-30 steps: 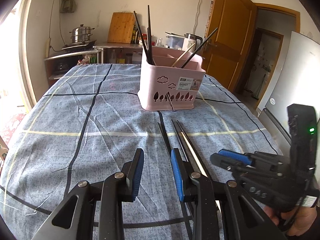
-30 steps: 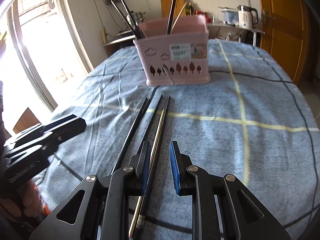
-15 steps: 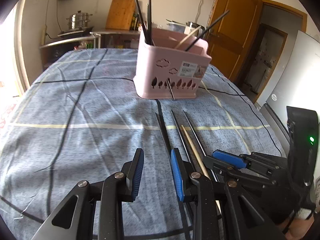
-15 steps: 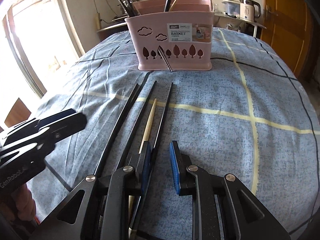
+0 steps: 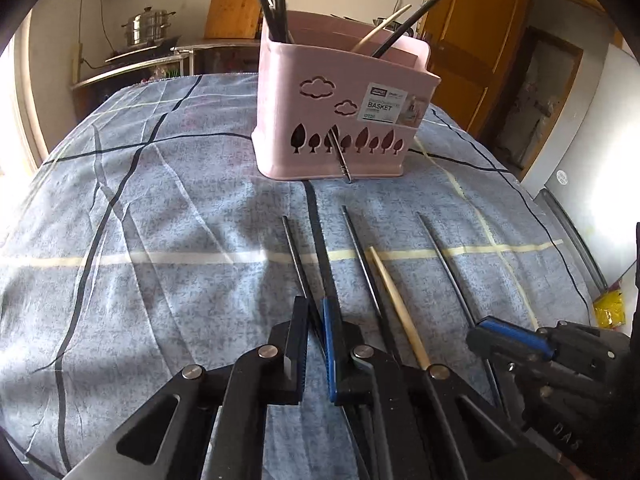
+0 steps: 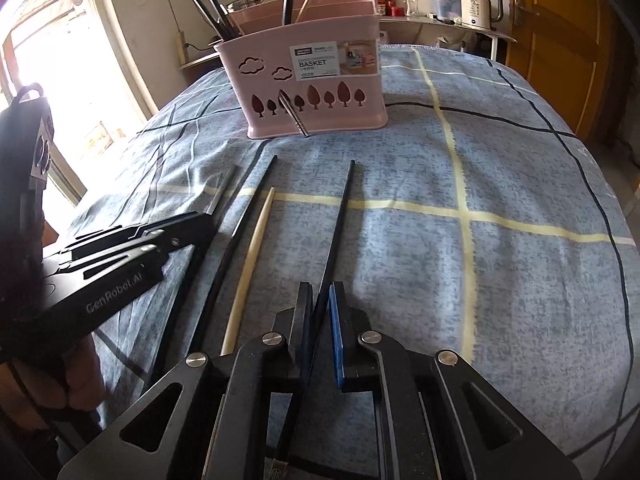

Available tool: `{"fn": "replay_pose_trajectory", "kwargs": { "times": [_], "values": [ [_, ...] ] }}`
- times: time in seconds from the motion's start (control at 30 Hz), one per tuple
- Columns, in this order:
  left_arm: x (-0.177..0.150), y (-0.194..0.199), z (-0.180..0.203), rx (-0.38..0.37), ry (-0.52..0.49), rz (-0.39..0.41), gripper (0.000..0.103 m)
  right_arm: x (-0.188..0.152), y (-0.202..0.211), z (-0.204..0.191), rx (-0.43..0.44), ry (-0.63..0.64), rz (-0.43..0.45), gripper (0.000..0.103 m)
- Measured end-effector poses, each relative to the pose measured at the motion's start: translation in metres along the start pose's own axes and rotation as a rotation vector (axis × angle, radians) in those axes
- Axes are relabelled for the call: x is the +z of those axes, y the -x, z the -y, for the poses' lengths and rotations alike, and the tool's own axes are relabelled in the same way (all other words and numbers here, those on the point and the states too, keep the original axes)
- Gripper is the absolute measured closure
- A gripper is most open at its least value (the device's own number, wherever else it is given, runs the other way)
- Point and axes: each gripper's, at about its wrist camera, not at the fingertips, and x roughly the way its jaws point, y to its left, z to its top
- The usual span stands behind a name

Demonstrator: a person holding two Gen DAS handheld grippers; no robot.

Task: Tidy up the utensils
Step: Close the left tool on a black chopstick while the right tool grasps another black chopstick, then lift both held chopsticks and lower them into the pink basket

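Left gripper (image 5: 316, 312): jaws have just been closing, now pinched on a black chopstick (image 5: 296, 258), the leftmost of the loose ones on the cloth. To its right in the left wrist view lie a second black chopstick (image 5: 362, 258), a pale wooden chopstick (image 5: 394, 300) just beside it, and a third black chopstick (image 5: 444, 264) further right.

Right gripper (image 6: 320, 304): jaws have just been closing, now clamped on that rightmost chopstick (image 6: 340, 216). Nothing lies between either gripper and its stick.

Pink basket (image 5: 340, 120) stands upright beyond the row, well apart from the stick tips, holding several black chopsticks and one pale one, all leaning. A thin metal piece (image 5: 340, 152) leans against its front wall; too small to identify.

Surface: table under a blue-grey cloth (image 5: 160, 220) with dark and cream grid lines, wrinkled. Room: steamer pot (image 5: 150, 30) and wooden board (image 5: 232, 10) at back left, electric kettle (image 6: 478, 6) on a counter, wooden door (image 5: 476, 40) at right.

The near ends of the gripped sticks are hidden under the gripper bodies. Only fingers of the person's left hand (image 6: 76, 384) show at the frame edge.
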Motion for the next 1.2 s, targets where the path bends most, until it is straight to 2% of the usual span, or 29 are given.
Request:
{"fn": "replay_pose_trajectory", "kwargs": {
  "times": [0.1, 0.3, 0.63, 0.7, 0.9, 1.2],
  "values": [
    [-0.001, 0.003, -0.007, 0.023, 0.007, 0.0, 0.096, 0.001, 0.0, 0.004, 0.015, -0.01, -0.01, 0.094],
    [0.006, 0.001, -0.016, 0.003, 0.026, -0.033, 0.096, 0.019, -0.011, 0.006, 0.023, -0.01, -0.025, 0.091],
    [0.028, -0.017, -0.009, 0.02, -0.038, -0.057, 0.096, 0.054, -0.038, 0.008, 0.007, -0.015, -0.04, 0.091],
    [0.03, -0.02, -0.007, 0.029, -0.05, -0.056, 0.096, 0.056, -0.039, 0.009, 0.007, -0.019, -0.038, 0.096],
    [0.036, -0.021, -0.002, 0.027, -0.041, -0.069, 0.098, 0.058, -0.037, 0.009, 0.022, -0.014, -0.041, 0.098],
    [0.056, 0.027, 0.007, 0.009, -0.065, 0.034, 0.098, 0.073, 0.008, 0.004, 0.052, 0.002, 0.06, 0.098]
  ]
}}
